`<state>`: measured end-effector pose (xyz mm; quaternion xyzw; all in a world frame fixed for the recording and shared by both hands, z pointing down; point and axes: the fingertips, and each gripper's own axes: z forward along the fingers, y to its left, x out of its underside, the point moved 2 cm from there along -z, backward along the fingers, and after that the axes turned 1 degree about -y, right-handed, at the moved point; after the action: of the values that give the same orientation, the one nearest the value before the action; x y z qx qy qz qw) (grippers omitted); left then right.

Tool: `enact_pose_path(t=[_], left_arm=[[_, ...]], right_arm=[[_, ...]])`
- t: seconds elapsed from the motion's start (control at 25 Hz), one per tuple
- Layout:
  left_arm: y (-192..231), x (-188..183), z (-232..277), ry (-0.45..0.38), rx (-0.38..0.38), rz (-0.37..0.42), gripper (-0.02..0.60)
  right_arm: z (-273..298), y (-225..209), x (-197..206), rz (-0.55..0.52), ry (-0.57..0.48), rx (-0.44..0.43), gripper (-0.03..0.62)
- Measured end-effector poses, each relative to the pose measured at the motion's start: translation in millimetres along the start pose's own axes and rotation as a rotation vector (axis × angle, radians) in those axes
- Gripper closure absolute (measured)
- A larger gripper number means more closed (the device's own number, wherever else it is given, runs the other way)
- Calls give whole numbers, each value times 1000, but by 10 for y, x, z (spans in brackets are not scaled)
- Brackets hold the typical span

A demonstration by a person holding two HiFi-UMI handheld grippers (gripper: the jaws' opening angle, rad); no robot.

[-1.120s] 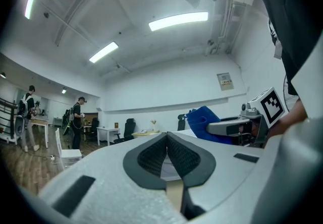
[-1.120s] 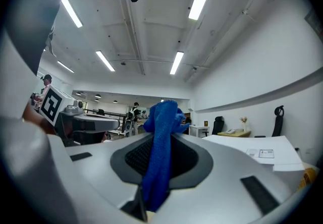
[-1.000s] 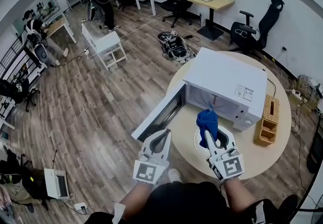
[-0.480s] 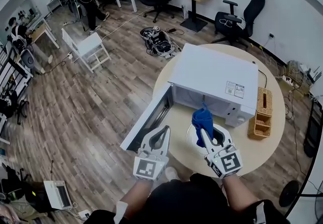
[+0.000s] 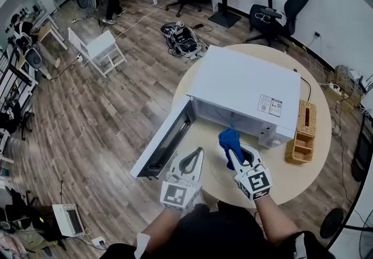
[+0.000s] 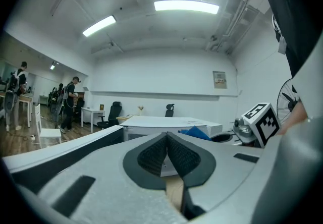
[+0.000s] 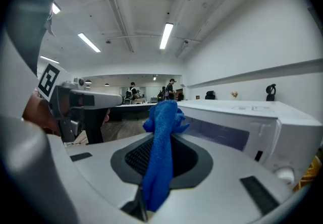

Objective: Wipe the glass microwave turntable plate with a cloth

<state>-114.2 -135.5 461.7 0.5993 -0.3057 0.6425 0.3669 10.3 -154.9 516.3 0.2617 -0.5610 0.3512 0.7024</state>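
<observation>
My right gripper [image 5: 231,150] is shut on a blue cloth [image 5: 228,137], which stands up from its jaws in front of the open white microwave [image 5: 245,86]. In the right gripper view the cloth [image 7: 161,137] hangs between the pads of the right gripper [image 7: 161,155]. A pale curved edge of the glass plate [image 5: 252,153] shows on the table under that gripper; the rest is hidden. My left gripper [image 5: 198,153] hovers just to the left, shut on nothing. In the left gripper view its pads [image 6: 151,155] meet, and the cloth [image 6: 194,132] shows beyond.
The microwave door [image 5: 166,141] hangs open to the left, over the edge of the round wooden table [image 5: 291,179]. A wicker box [image 5: 303,132] stands right of the microwave. Office chairs, desks and people are farther off on the wooden floor.
The head view has shifted. The left gripper has drawn a little closer to the right one. The right gripper still holds the cloth in front of the microwave.
</observation>
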Motion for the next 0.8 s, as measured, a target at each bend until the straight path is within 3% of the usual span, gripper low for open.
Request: enact_pose_path(t=[0.44,0.8], left_arm=[[-100,290,155,60,-8,-62,575],[45,400,129,93,-23,-29,575]], right_arm=[[415,-88,1044,-7,255,-42,531],[623,82,1691,-57,437,-140,530]])
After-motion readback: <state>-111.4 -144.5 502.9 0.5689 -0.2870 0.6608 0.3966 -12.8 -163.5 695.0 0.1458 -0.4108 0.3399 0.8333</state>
